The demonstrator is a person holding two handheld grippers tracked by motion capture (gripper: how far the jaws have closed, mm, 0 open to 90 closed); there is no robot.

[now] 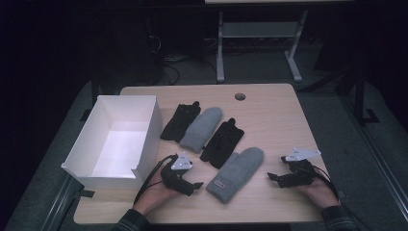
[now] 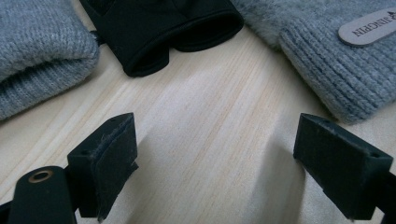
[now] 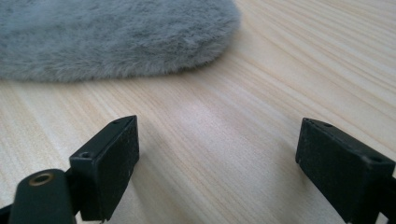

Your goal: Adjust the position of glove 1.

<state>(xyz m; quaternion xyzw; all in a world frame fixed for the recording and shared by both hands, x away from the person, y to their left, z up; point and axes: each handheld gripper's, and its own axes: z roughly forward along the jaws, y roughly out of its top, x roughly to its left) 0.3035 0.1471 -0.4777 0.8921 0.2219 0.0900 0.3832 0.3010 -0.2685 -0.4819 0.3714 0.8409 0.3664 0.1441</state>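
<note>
The left claw (image 1: 195, 185) rests low over the wooden tabletop (image 1: 269, 115), held in the person's left hand (image 1: 156, 192), its jaws spread wide with nothing between them but bare wood. Just ahead of it and to its right lies the near grey mitten (image 1: 235, 174), cuff end toward the claw, with a small label patch (image 2: 369, 27) on the ribbed cuff. In the left gripper view a black glove (image 2: 163, 32) lies straight ahead of the jaws, its open cuff facing them, and the far grey mitten (image 2: 39, 56) sits ahead to the left. A second black glove (image 1: 180, 120) lies farther off beyond that mitten. An open white box (image 1: 118, 139) stands close on the left claw's outer side. The right claw (image 1: 273, 178), in the right hand (image 1: 320, 191), is likewise released and empty above the tabletop; the fuzzy rounded tip of the near grey mitten lies just ahead of it, apart from both jaws.
</note>
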